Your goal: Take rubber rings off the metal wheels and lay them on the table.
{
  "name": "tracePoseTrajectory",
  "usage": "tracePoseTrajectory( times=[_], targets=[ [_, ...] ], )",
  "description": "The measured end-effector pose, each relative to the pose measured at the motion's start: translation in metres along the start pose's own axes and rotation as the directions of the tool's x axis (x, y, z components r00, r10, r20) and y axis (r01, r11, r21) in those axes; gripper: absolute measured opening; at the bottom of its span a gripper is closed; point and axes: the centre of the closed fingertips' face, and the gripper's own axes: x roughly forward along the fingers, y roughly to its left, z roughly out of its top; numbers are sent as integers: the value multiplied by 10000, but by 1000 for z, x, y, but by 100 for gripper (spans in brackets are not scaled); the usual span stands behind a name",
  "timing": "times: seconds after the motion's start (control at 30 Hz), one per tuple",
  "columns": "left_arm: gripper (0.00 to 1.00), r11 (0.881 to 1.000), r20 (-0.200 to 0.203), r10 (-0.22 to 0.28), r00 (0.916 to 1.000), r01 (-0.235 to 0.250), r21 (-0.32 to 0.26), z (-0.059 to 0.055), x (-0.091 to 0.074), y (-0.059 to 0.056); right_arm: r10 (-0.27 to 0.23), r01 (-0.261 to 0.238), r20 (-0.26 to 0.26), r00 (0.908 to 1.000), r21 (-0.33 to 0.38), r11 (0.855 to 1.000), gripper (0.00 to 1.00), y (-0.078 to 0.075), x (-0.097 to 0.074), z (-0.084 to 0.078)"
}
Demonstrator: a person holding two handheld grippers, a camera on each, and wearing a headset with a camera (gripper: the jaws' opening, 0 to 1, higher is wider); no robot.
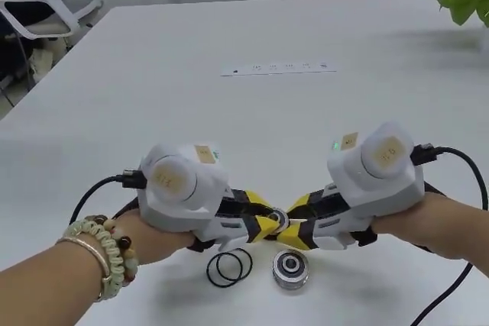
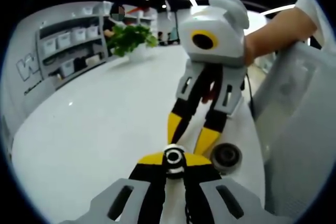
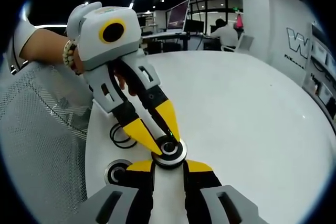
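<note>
My left gripper (image 1: 269,224) and right gripper (image 1: 296,217): white-grey bodies, yellow-black jaws. Held wheel (image 3: 170,151) silver, black-ringed. Table wheel (image 1: 291,268) silver, dark hub; left of it black rings (image 1: 228,266), white table (image 1: 229,127), green-brown bracelet (image 1: 107,253).

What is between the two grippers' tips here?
A metal wheel, gripped from opposite sides by the left gripper and the right gripper; it shows clearest in the right gripper view.

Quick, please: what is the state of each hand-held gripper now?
Left hand-held gripper: closed, gripping the metal wheel.
Right hand-held gripper: closed on the same metal wheel, from the opposite side.
</note>
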Motion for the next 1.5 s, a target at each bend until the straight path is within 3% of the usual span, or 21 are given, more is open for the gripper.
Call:
tracePoseTrajectory(
  times=[0.87, 1.07, 1.23, 1.3, 1.4, 1.5],
  targets=[
    [13, 10000, -16, 23, 10000, -23, -34, -1, -1, 0, 127, -126, -94, 9999, 180, 9998, 10, 1, -4, -3],
    [13, 10000, -23, 22, 10000, -22, -16, -1, -1, 0, 155, -150, -102, 9998, 487, 9987, 4, 1, -5, -6],
    [13, 10000, -22, 6, 10000, -6, 22, -1, -1, 0, 130, -130, 4, 9999, 790, 9968, 5, -1, -7, -5],
    [13, 10000, -21, 4, 10000, -4, 19, -1, -1, 0, 103, -106, 33, 9999, 1028, 9946, 13, -3, -8, -5],
    [13, 10000, -16, 3, 10000, -2, 17, -1, -1, -1, 148, -164, 162, 9998, 1039, 9945, 14, -1, -8, -4],
    [13, 10000, -12, -1, 10000, 1, 17, -1, -1, -1, 152, -169, 202, 9997, 892, 9959, 24, 1, -4, -2]
  ],
)
